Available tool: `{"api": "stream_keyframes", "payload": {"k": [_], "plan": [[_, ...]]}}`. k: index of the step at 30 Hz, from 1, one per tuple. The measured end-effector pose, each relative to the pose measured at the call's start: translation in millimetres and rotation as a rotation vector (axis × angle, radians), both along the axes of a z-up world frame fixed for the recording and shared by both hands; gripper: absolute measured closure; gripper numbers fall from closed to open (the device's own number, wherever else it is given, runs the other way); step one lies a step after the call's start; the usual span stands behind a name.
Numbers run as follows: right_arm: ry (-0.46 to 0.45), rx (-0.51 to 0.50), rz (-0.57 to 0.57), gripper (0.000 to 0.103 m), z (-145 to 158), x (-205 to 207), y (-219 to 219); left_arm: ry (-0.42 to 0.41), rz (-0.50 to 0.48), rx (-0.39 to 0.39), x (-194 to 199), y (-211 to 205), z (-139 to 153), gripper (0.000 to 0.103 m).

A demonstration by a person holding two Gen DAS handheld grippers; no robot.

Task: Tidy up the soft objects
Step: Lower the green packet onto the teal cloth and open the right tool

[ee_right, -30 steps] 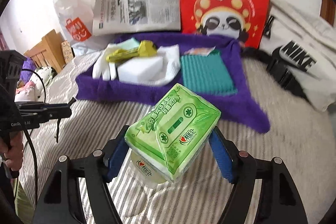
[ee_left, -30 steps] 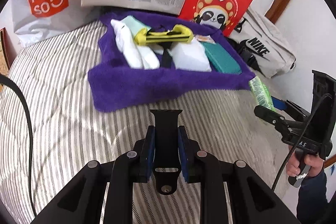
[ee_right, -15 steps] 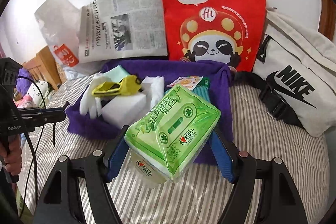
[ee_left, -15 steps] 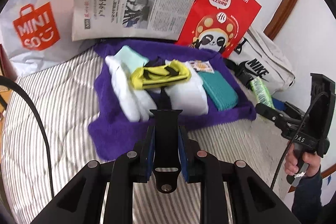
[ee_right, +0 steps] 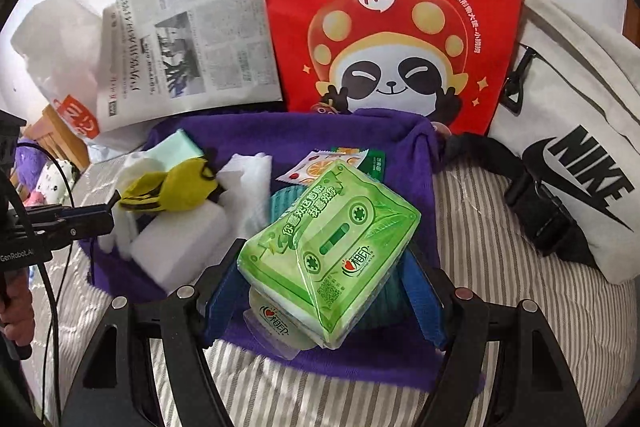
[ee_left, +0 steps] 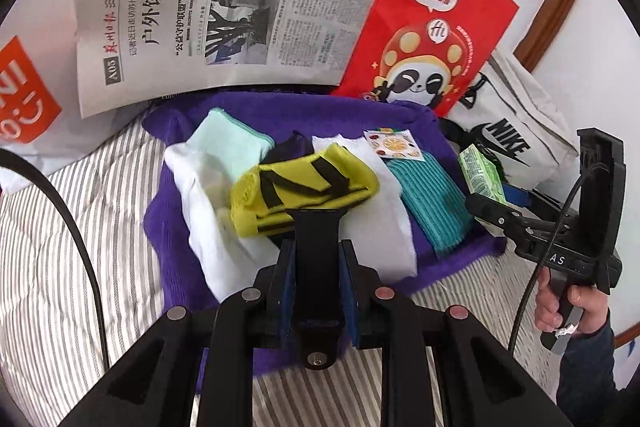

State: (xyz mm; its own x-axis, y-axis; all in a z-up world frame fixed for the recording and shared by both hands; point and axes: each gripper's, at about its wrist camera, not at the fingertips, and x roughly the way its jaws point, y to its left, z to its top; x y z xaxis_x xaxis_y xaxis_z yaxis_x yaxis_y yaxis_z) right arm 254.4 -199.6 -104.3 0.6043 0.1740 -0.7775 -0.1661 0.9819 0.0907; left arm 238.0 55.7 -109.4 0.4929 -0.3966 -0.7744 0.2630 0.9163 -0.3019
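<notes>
A purple towel (ee_left: 168,195) lies on the striped bed and bears several soft things: a yellow sock with black stripes (ee_left: 304,183), a white cloth (ee_left: 208,227), a mint cloth (ee_left: 228,147), a teal ribbed cloth (ee_left: 432,203) and a small fruit-print packet (ee_left: 394,145). My left gripper (ee_left: 316,239) is shut with nothing in it, its tip just short of the yellow sock. My right gripper (ee_right: 324,267) is shut on a green tissue pack (ee_right: 332,247) and holds it above the towel's (ee_right: 408,163) right part, over the teal cloth (ee_right: 286,201). The pack also shows in the left wrist view (ee_left: 480,173).
A newspaper (ee_left: 224,7), a red panda paper bag (ee_left: 424,19), a white Miniso bag (ee_left: 24,87) and a white Nike bag (ee_right: 572,131) stand behind and beside the towel. The striped bedspread (ee_left: 60,267) spreads out to the left and in front.
Both grippers have moved forward toward the towel. The left gripper's tip now reaches the yellow sock. The right gripper has carried the tissue pack over the towel's right part.
</notes>
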Motion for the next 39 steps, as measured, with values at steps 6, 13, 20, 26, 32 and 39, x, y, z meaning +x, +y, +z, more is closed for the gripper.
{"api": "stream_keyframes", "payload": {"k": [6,13,20,26,32,39], "plan": [[-0.009,-0.042,0.005,0.029,-6,14,5,-0.01,-0.009,-0.004,21,-2,-3,0.083],[-0.005,-0.099,0.022,0.029,-17,25,13,-0.013,-0.01,0.017,41,-3,-15,0.083],[0.029,-0.1,0.036,0.028,-30,30,14,0.012,-0.009,0.005,45,0,-27,0.083],[0.024,-0.083,0.035,0.028,-33,29,11,0.013,-0.008,0.018,46,-2,-27,0.082],[0.038,-0.113,0.061,0.02,-34,30,15,0.021,-0.015,0.019,48,-3,-26,0.082],[0.057,-0.128,0.035,0.008,-39,23,12,0.03,-0.028,0.01,45,1,-18,0.066]]}}
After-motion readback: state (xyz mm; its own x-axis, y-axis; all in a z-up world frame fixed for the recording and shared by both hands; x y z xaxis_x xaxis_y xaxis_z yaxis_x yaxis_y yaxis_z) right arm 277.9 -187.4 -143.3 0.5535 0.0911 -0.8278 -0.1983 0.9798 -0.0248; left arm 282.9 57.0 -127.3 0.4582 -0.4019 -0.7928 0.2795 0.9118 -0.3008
